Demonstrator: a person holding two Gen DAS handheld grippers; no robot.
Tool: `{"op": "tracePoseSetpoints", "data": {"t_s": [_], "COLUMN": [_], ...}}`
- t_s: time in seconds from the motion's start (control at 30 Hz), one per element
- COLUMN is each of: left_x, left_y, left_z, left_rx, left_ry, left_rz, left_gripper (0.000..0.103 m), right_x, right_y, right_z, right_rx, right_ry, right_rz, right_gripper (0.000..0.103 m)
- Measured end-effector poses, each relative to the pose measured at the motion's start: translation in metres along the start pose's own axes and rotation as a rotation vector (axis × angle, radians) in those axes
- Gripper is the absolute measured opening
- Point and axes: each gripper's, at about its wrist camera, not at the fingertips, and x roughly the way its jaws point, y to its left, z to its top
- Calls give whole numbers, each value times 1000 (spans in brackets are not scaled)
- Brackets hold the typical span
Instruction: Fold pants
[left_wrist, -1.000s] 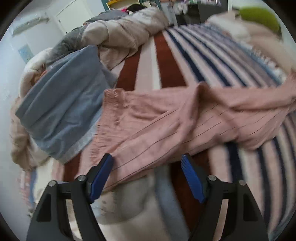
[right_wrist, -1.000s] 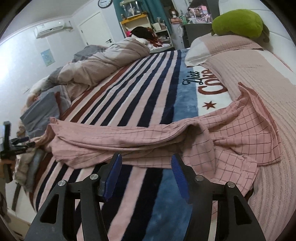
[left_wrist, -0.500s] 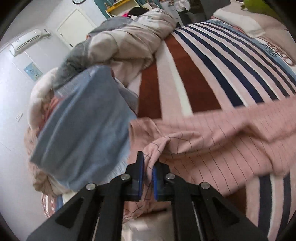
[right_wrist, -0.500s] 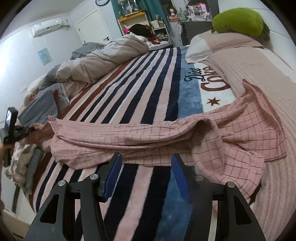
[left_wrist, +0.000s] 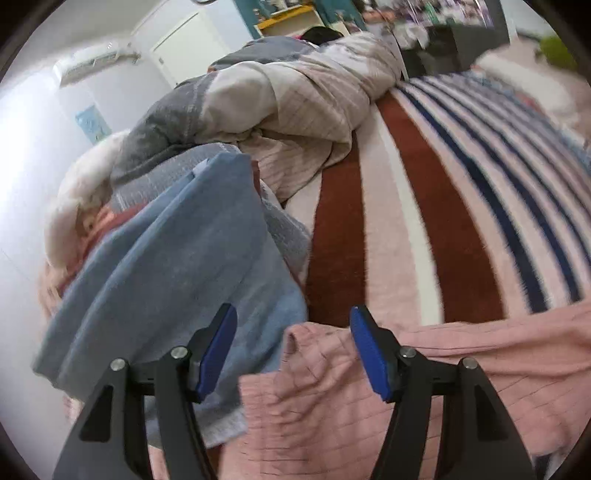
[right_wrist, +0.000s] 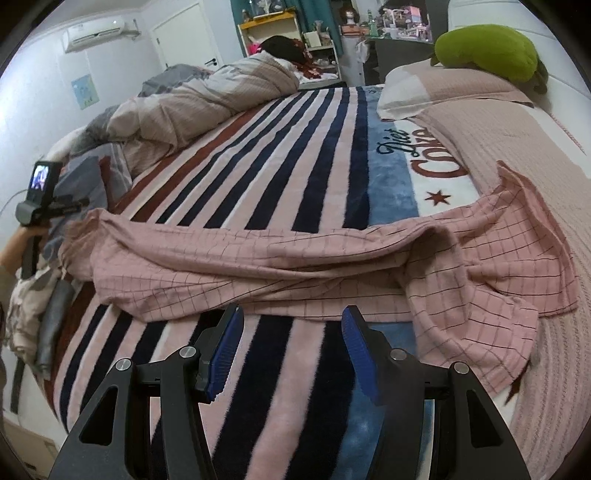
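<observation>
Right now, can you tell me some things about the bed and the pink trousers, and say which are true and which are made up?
1. The pink checked cotton trousers lie spread across the striped fleece blanket. True.
2. The right tongs are squeezing the trousers. False: they are open above the blanket, with nothing between the pads.
3. A green plush toy sits on the pillow. True.
4. The left tongs are clamped tight on the trouser hem. False: their jaws are opening, and the hem lies loose beneath them.
5. The folded blue towel lies on top of the trousers. False: it is beside the hem.
</observation>
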Motion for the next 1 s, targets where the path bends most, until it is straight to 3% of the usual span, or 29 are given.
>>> {"op": "tracePoseSetpoints", "data": {"t_s": [0.17, 0.3, 0.37, 0.43, 0.67, 0.8, 1.0], "left_x": [-45, -64, -66, -65, -38, -19, -6], "left_y": [-38, -87, -110, -127, -155, -169, -182], "left_z": [-29, -56, -65, -68, -57, -46, -24], "left_rx": [48, 89, 80, 71, 49, 31, 0], "left_ry": [-22, 27, 58, 65, 99, 110, 109], "left_rz": [-238, -449, -539, -578, -546, -507, -425], "left_gripper": [60, 57, 49, 43, 38, 38, 40], "right_x": [11, 36, 53, 70, 122, 128, 140], "right_y": [25, 53, 70, 83, 93, 86, 73], "right_z": [13, 26, 27, 27, 30, 45, 64], "right_rx": [-82, -152, -211, -253, -314, -322, -352], "right_ry": [-25, 8, 47, 85, 140, 84, -12], "right_rz": [59, 189, 277, 308, 261, 214, 34], "right_gripper": [51, 49, 32, 22, 9, 8, 8]}}
